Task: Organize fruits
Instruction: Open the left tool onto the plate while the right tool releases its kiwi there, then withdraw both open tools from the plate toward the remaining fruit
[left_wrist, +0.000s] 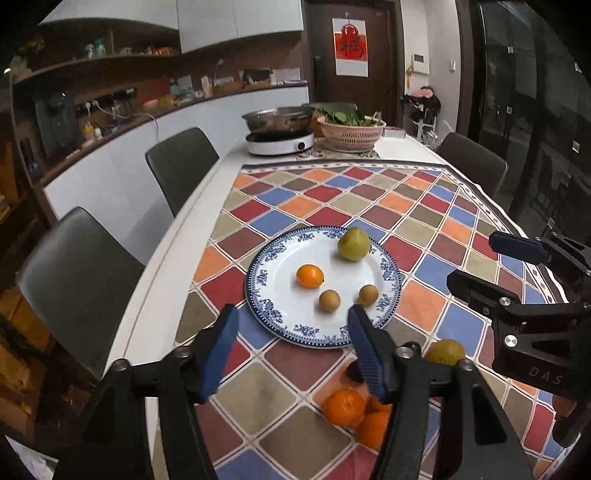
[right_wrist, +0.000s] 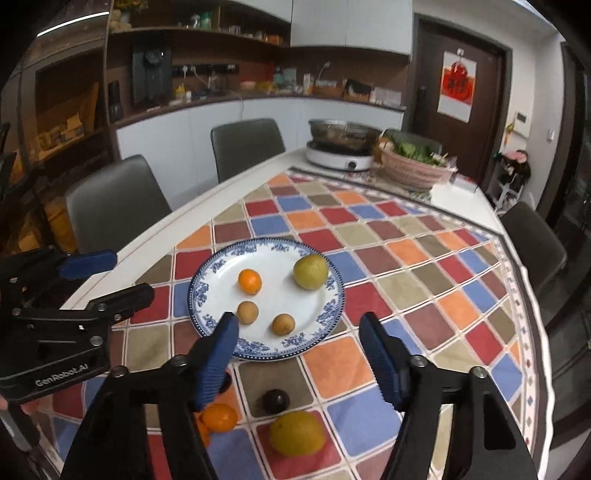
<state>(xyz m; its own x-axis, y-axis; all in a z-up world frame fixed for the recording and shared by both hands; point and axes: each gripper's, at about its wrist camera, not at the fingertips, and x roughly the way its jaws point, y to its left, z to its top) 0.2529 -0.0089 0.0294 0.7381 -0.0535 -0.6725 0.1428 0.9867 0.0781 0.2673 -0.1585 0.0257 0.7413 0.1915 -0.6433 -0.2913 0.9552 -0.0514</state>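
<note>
A blue-rimmed white plate (left_wrist: 266, 295) (right_wrist: 321, 314) on the checkered cloth holds a green fruit (left_wrist: 353, 244) (right_wrist: 310, 272), a small orange (left_wrist: 309, 276) (right_wrist: 250, 281) and two small brown fruits (left_wrist: 329, 300) (left_wrist: 368, 294). On the cloth nearer me lie oranges (left_wrist: 343, 407) (right_wrist: 219, 418), a yellow-green fruit (left_wrist: 445, 352) (right_wrist: 297, 434) and a dark fruit (right_wrist: 276, 401). My left gripper (left_wrist: 290, 332) is open and empty over the plate's near edge. My right gripper (right_wrist: 297, 339) is open and empty, just short of the plate.
At the table's far end stand an induction cooker with a steel pot (left_wrist: 279, 136) and a pink basket of greens (left_wrist: 351, 133). Grey chairs (left_wrist: 181, 162) (left_wrist: 74, 277) line the left side, and another chair (left_wrist: 476, 162) stands on the right.
</note>
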